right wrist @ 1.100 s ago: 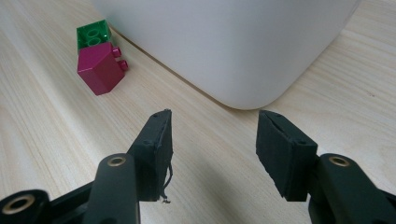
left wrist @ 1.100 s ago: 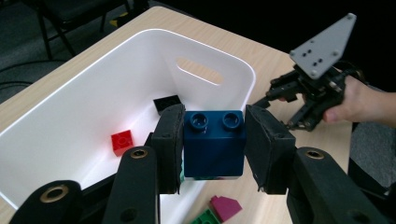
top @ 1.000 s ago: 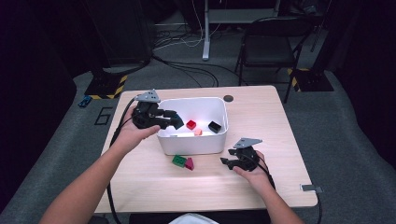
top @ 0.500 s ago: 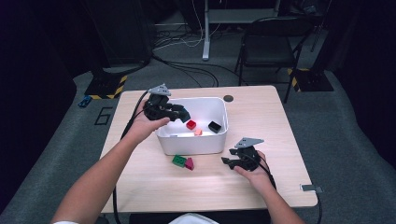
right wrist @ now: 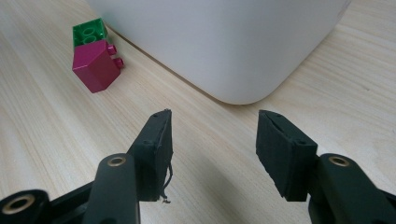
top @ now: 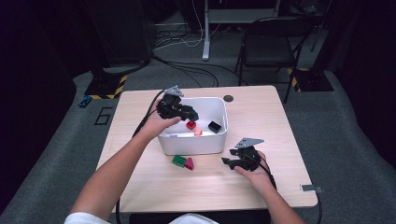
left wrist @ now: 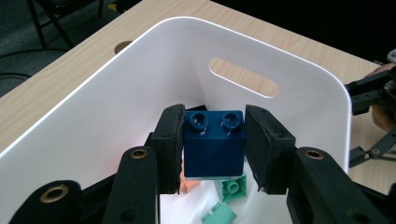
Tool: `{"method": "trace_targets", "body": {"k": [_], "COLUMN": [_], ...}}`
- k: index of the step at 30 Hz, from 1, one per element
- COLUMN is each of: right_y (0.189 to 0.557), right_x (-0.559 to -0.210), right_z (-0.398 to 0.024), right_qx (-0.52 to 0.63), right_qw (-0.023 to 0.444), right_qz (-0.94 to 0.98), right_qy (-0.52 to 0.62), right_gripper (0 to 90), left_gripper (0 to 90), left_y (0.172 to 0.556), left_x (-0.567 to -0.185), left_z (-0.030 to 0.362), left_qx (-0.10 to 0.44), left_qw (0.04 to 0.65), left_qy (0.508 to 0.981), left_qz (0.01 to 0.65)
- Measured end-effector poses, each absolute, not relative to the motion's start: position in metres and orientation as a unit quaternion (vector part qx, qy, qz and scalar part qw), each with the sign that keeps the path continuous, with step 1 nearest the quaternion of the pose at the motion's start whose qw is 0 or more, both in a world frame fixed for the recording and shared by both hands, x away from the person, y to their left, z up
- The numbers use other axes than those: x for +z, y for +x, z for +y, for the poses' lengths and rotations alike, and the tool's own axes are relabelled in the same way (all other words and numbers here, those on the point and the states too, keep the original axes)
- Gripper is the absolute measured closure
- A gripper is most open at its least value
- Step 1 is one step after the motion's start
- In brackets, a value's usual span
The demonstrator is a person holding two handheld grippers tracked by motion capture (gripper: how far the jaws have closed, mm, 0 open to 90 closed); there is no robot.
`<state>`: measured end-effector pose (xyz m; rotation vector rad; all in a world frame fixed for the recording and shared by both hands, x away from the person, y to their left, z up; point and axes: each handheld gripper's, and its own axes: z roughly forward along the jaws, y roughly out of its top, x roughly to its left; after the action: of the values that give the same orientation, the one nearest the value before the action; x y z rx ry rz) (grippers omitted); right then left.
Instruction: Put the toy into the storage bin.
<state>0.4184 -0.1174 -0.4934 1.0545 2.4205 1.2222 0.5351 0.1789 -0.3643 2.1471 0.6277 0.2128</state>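
A dim room with a dark floor, trailing cables and a chair lies behind the pale wooden tabletop (top: 280, 121), where a white bin (top: 219, 140) stands near the middle. The left tongs (left wrist: 212, 144) are clamped on a dark blue brick (left wrist: 214, 144), studs up, held just above the bin's inside, so the coming drop is straight down onto the pale salmon and mint pieces lying under it. In the high view a red brick (top: 191, 124) and a black brick (top: 214, 126) lie deeper in the bin. The right tongs (right wrist: 212, 149) stand apart and empty, resting on the tabletop just beside the bin's near corner; a green brick (right wrist: 88, 31) and a magenta brick (right wrist: 95, 65), touching each other, lie to their left, nearer this hand. No readable writing or brand shows.
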Motion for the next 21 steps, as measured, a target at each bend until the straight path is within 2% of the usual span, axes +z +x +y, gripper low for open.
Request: {"method": "trace_targets", "body": {"k": [21], "right_y": [0.419], "right_x": [-0.494], "right_z": [-0.118], "right_qx": [0.417], "right_qw": [0.114], "right_qz": [0.828], "right_qy": [0.358], "right_gripper": [45.7], "left_gripper": [58.8], "left_y": [0.56], "left_x": [-0.393], "left_z": [0.163], "left_qx": [0.076], "left_qw": [0.403], "left_qy": [0.871], "left_qz": [0.27]}}
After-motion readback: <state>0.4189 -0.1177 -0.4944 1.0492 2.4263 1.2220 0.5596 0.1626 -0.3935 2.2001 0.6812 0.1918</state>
